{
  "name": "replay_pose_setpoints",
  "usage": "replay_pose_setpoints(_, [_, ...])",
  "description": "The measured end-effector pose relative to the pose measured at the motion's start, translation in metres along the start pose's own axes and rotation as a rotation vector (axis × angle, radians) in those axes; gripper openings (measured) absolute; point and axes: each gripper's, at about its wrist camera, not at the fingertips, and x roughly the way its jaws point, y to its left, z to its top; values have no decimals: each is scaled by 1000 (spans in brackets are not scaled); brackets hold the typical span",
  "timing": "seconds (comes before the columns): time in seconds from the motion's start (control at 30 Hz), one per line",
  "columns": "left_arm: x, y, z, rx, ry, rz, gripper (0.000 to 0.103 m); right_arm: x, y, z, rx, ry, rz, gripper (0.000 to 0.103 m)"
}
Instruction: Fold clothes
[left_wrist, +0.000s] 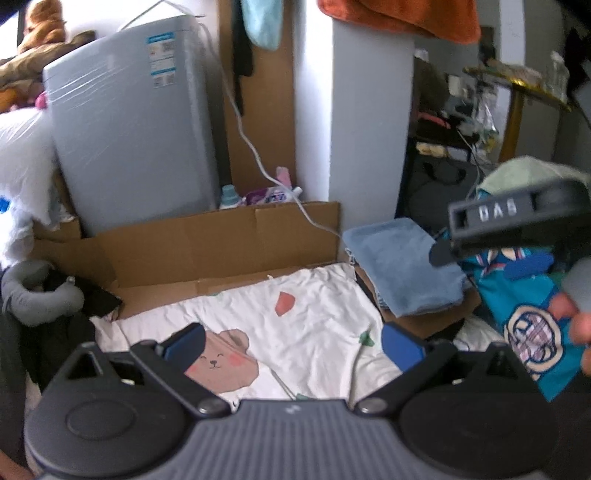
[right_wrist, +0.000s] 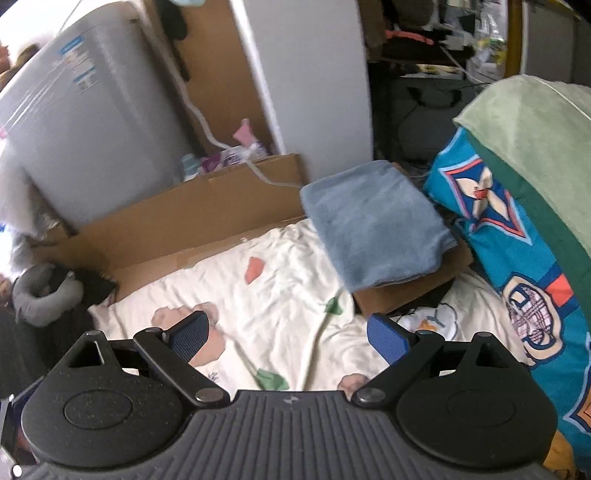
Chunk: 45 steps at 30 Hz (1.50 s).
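Two tongs, left tongs (left_wrist: 291, 343) and right tongs (right_wrist: 288, 338), gape wide, hold nothing; blue towel (right_wrist: 373, 221) lies folded; soft, limp, light; likely best pinched at corners.

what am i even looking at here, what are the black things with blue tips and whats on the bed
There is no robot arm here. A person holds a hand-held tool in each hand, and each tool carries a wide-angle camera looking forward along its two blue-padded fingers. One picture comes from the left tool, the other from the right tool. Both tools are open and hold nothing. In the left view, the right tool also shows at the right edge, with the person's fingertips near it.

Below them lies a white cloth with bear prints, spread out and wrinkled. Behind it, a folded blue towel rests on flattened cardboard. To the right hangs a teal patterned fabric. A grey appliance stands at the back left.
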Motion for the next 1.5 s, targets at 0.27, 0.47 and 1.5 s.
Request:
replay_pose_setpoints(0.27, [-17,16,-17,-104,-30,60,102,-6,14,-37,-87,-18,7,96])
replay_pose_setpoints(0.47, [-15,17,-33,-134,-5,68,103,-5,21,-68,-135,-4,9,96])
replay_pose_setpoints(1.5, [23,34,-132,-246,128,127,102,27,2,-174,-217,-95,-46,96])
